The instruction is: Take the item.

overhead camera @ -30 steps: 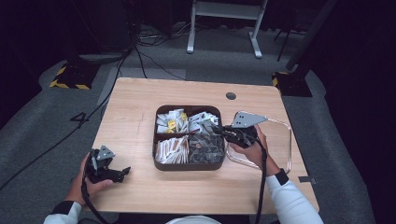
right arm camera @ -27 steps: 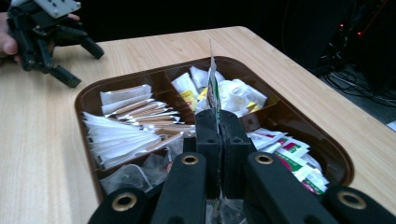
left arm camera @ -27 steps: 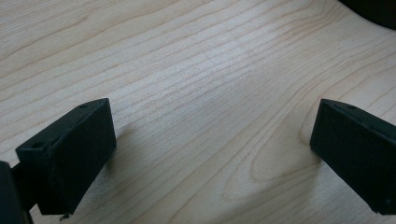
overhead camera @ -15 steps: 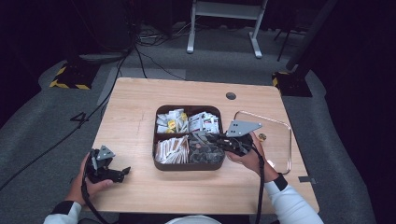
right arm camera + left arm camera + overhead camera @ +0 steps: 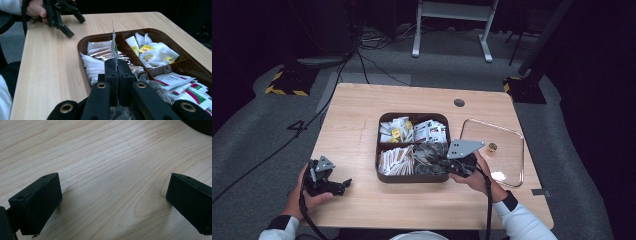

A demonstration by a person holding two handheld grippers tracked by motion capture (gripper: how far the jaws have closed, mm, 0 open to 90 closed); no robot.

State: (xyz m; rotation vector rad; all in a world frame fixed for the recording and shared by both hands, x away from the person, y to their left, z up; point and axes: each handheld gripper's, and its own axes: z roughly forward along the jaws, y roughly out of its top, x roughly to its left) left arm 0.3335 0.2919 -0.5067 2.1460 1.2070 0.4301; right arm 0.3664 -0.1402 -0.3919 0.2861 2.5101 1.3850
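A brown four-compartment tray (image 5: 383, 176) stands mid-table, full of small packets. My right gripper (image 5: 435, 163) reaches over its front right compartment from the right. In the right gripper view that gripper (image 5: 116, 63) is shut on a thin printed packet (image 5: 114, 46), which stands edge-on above the jaws. Beyond it lie the tray's rim (image 5: 82, 45) and its white sachets (image 5: 96, 63). My left gripper (image 5: 343, 186) rests at the table's front left, away from the tray. In the left gripper view the left gripper (image 5: 112, 195) is open over bare wood, nothing between its jaws.
A clear glass lid (image 5: 509, 137) with a gold knob (image 5: 492, 147) lies flat right of the tray, beside my right hand. A dark round grommet (image 5: 459, 103) sits near the table's far edge. Cables trail off the front edge.
My right gripper has moved toward the near edge and slightly left, over the tray's front right compartment. The left gripper has stayed put.
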